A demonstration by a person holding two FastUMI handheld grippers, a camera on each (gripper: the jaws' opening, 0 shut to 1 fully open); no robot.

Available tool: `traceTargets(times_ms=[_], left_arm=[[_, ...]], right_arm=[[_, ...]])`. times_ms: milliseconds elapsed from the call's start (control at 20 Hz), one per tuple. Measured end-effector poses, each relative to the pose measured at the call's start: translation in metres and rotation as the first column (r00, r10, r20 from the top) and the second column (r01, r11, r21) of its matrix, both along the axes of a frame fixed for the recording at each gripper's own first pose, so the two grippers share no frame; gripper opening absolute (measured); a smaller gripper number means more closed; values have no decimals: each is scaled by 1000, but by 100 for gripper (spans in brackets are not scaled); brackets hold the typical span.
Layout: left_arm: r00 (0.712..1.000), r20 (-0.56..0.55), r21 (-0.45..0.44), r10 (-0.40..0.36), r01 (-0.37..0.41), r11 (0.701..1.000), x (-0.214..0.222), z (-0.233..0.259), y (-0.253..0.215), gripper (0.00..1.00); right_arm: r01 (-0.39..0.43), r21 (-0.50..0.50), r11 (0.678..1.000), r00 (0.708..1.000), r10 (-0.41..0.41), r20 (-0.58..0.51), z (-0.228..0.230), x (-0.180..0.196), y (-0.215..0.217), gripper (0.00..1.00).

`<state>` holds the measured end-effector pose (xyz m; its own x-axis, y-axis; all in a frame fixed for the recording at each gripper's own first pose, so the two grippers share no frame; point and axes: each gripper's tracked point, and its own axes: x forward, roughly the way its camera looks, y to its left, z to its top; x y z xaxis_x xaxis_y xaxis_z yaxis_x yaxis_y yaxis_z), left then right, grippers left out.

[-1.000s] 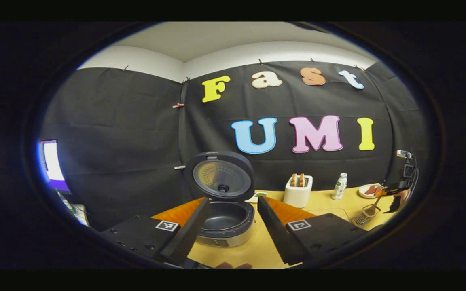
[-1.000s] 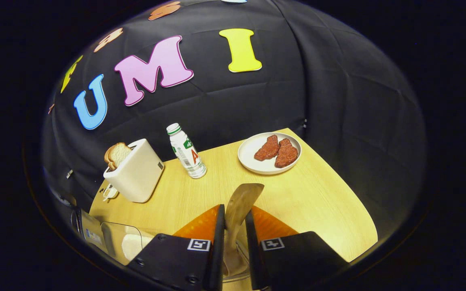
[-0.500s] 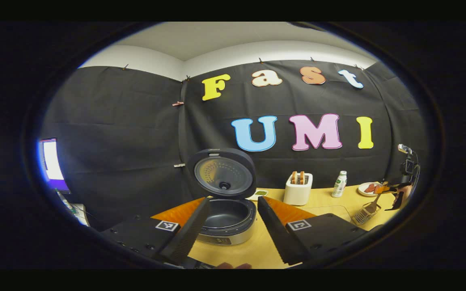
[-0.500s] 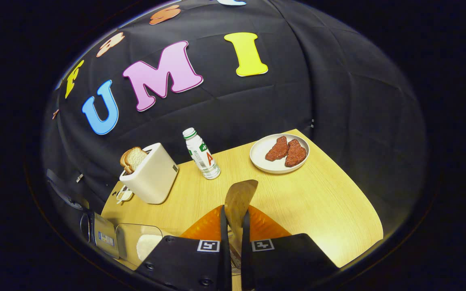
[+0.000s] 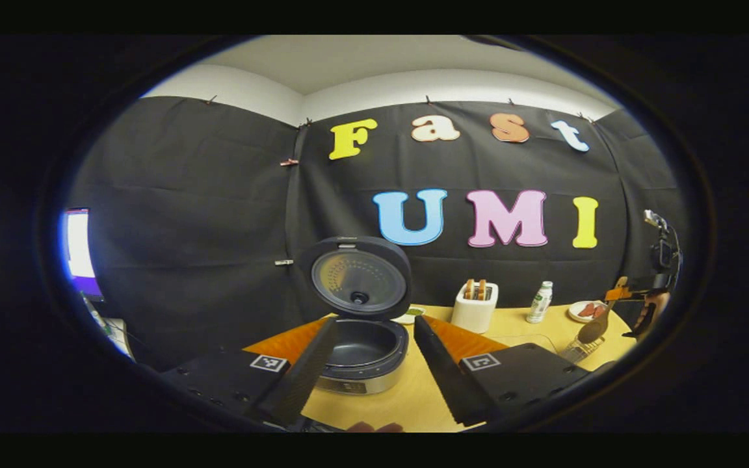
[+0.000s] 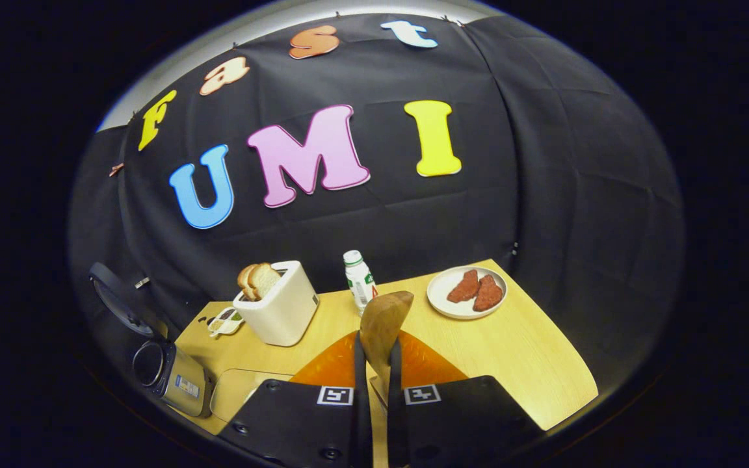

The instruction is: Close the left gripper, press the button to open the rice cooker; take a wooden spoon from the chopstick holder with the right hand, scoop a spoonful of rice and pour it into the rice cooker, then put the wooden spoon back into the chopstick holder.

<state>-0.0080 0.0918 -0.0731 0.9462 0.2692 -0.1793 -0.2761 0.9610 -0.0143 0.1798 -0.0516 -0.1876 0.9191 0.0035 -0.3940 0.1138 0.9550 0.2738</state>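
Yellow counter (image 6: 511, 364) carries the rice cooker (image 5: 363, 354), lid up, beyond my wide-open left claw (image 5: 369, 364). Far right of it, my right claw (image 6: 374, 390) clamps the wooden spoon (image 6: 384, 322), lifted above the chopstick holder (image 5: 576, 351).

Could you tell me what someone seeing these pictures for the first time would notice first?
Probably the rice cooker, standing open on the wooden table just ahead of the open left gripper, its round lid raised upright. Next, the wooden spoon pinched between the right gripper fingers, its bowl pointing up. Behind it stand a white toaster with bread, a small bottle and a plate with two reddish pieces.
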Motion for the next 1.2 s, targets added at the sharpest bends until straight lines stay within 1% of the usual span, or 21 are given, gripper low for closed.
traceTargets(times_ms=[150,250,350,450,600,650,750,850,1050,1100,1200], left_arm=[[1000,7,-14,2,-1,1000,1,1,8,83],[1000,9,-19,-7,7,1000,0,-2,13,82],[1000,6,-18,-1,1,1000,-2,-1,22,83],[1000,12,-24,5,-5,1000,-3,0,30,83],[1000,25,-60,18,-16,998,-5,2,44,84],[1000,20,-64,21,-19,998,-4,-1,47,83],[1000,13,-62,18,-18,998,-3,-2,54,87],[1000,8,-51,11,-11,999,0,-3,59,88],[1000,4,-40,-2,3,999,4,-6,67,88],[1000,6,-43,-6,6,999,4,-6,68,88],[1000,0,-50,-15,15,999,7,-9,70,88]], right_arm=[[-55,31,998,998,54,35,22,2,39,13],[-96,60,994,995,94,34,22,3,70,13],[-136,84,987,991,135,14,13,5,102,13],[-168,75,983,986,169,-5,0,9,127,13],[-206,61,977,977,209,-49,-27,8,159,13],[-214,55,975,974,217,-66,-35,7,166,13],[-226,29,974,970,227,-90,-52,7,175,13],[-245,7,969,964,244,-109,-65,4,186,13],[-257,-32,966,962,253,-107,-72,0,199,13],[-258,-29,966,961,253,-111,-72,-3,203,13],[-244,9,970,962,244,-124,-77,-11,209,14]])
